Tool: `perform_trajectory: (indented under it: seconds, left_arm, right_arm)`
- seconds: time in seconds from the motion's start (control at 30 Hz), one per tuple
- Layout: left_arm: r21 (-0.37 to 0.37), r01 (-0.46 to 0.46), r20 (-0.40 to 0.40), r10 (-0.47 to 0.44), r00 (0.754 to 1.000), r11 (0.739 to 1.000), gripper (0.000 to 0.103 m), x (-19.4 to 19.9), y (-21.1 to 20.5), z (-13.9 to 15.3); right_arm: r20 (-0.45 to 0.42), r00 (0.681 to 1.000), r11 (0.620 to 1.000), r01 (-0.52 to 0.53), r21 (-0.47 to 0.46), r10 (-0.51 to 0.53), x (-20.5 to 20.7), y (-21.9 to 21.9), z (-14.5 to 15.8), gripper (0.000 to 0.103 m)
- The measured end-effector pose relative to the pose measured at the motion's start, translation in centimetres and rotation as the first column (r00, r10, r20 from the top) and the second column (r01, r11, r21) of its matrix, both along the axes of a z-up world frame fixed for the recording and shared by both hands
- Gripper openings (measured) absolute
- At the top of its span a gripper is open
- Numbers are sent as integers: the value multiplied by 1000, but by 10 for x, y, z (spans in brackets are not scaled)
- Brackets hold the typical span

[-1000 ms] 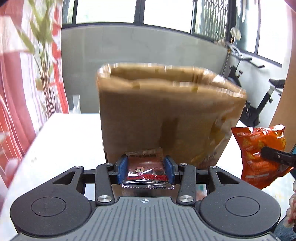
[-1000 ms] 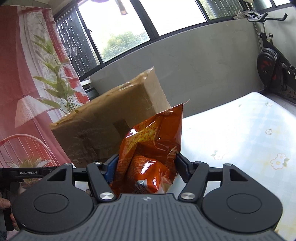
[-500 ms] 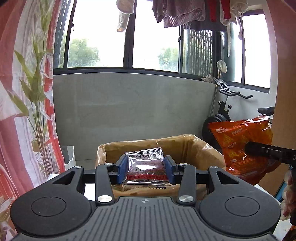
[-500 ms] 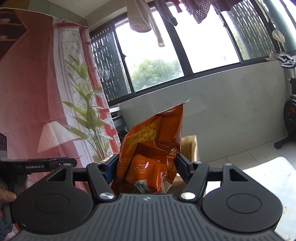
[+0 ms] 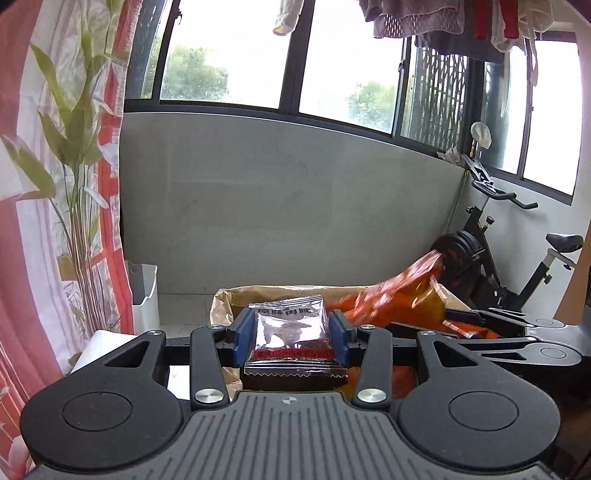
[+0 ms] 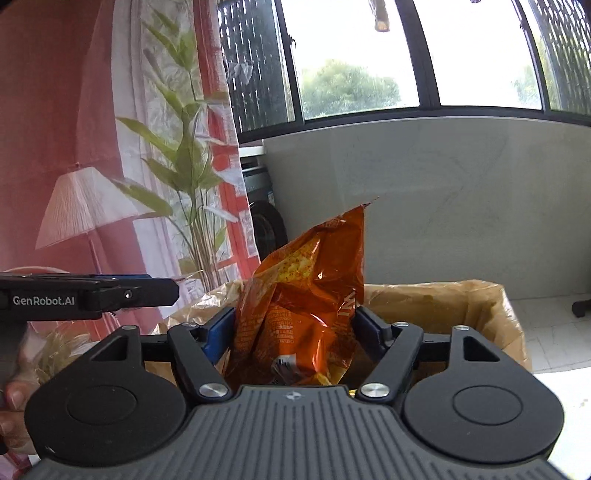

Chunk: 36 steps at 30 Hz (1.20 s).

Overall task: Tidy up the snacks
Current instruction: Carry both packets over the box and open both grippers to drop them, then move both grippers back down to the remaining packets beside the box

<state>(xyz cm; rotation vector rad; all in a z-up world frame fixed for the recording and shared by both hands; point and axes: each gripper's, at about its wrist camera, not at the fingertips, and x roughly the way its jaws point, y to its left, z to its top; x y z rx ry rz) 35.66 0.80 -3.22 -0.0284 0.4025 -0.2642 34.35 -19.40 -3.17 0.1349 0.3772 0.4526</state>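
The left gripper (image 5: 291,334) is clamped on a small dark packet (image 5: 291,332), its blue pads (image 5: 244,334) pressing the packet's two sides, silver film and a red band with print facing up. It hangs over the near rim of a brown paper bag (image 5: 223,306) whose mouth stands open just past the fingers. The right gripper (image 6: 295,332) is closed around an orange chip bag (image 6: 299,302), squeezing it near the bottom so the crinkled top sticks up and leans a little to the right. From the left wrist view that chip bag (image 5: 399,299) shows blurred, tilted over the right part of the paper bag's opening, with the right gripper (image 5: 491,332) reaching in from the side, low and close beside the left one. From the right wrist view the paper bag (image 6: 480,310) sits directly behind and below the chips, its wrinkled rim spreading to the right, and the left gripper (image 6: 110,295) crosses the left edge as a flat black bar, with the person's fingers (image 6: 14,402) under it. A bit of white table (image 5: 107,339) shows at lower left beneath the left gripper. Behind all this are a grey wall (image 5: 295,206) under big windows, a curtain (image 5: 22,258) printed with bamboo, an exercise bike (image 5: 498,258) in the corner, and laundry (image 5: 443,18) hung overhead.
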Motion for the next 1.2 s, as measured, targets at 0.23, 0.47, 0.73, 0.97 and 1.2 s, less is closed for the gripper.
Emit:
perform_trajectory:
  seconds: [0.23,0.47,0.73,0.97,1.2]
  left_arm:
    - [8,4,-35,-4,999,1000,56,25,-8,-14]
    - [3,18,-48,-18,999,1000,57,9,-7,-18]
    - [10,28,-65,-27,998,1000,57,-39,14,-15]
    - [-9,0,-93,-1,996,1000,59,-89,37,-37]
    - [-59,-48,-164,37,986,997,60,-117,50,-74]
  right_arm:
    - [-11,998,997,70,18,-70,-7,-18,-3,85]
    - [0,998,998,58,31,-58,-39,-35,0,85]
    - [26,999,995,44,88,-47,-92,-48,-3,85]
    - [-11,997,987,75,141,-74,-133,-62,-20,85]
    - [-133,987,990,101,102,-87,-163,-61,-67,87]
